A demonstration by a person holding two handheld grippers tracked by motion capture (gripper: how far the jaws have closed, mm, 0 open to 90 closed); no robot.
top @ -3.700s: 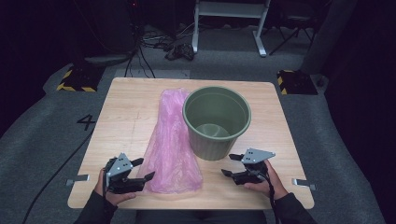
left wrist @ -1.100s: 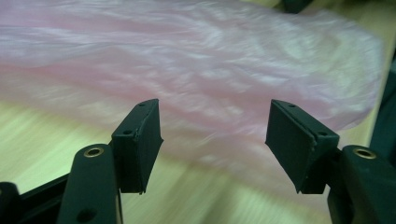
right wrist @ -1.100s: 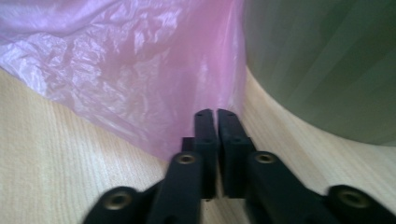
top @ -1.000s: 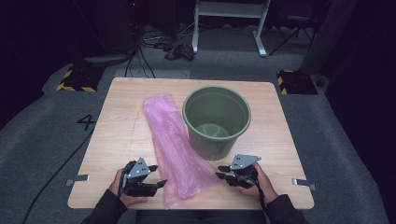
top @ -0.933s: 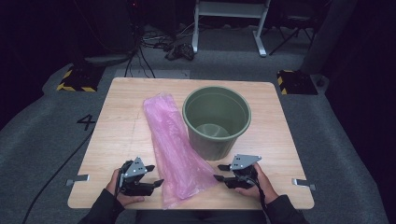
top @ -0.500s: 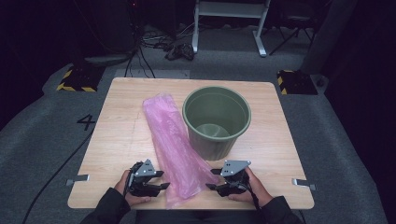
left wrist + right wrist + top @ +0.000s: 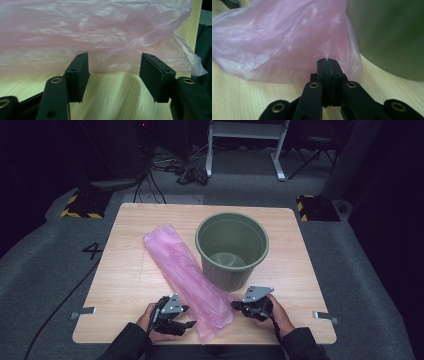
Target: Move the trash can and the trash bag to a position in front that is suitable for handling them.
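On the wooden table (image 7: 125, 270), the left gripper (image 7: 181, 318) sat at the near edge with its jaws spread wide, the pink plastic bag (image 7: 182, 270) lying just beyond their tips; in the left gripper view the left gripper (image 7: 113, 67) faced the bag (image 7: 100, 35) across a strip of bare wood, and whether the tips touched the film could not be told. The bag ran diagonally from the table's middle left toward the near edge, its long side pressed close to the green bucket (image 7: 232, 247), which stood upright right of centre and hid part of the film behind its wall. Right of the bag's near end, the right gripper (image 7: 239, 306) had its jaws pressed together on a pinch of the bag (image 7: 287, 42), as the right gripper view showed at the right gripper (image 7: 327, 61); the bucket (image 7: 387, 35) loomed blurred at that view's right. Both forearms were cut off at the bottom edge.
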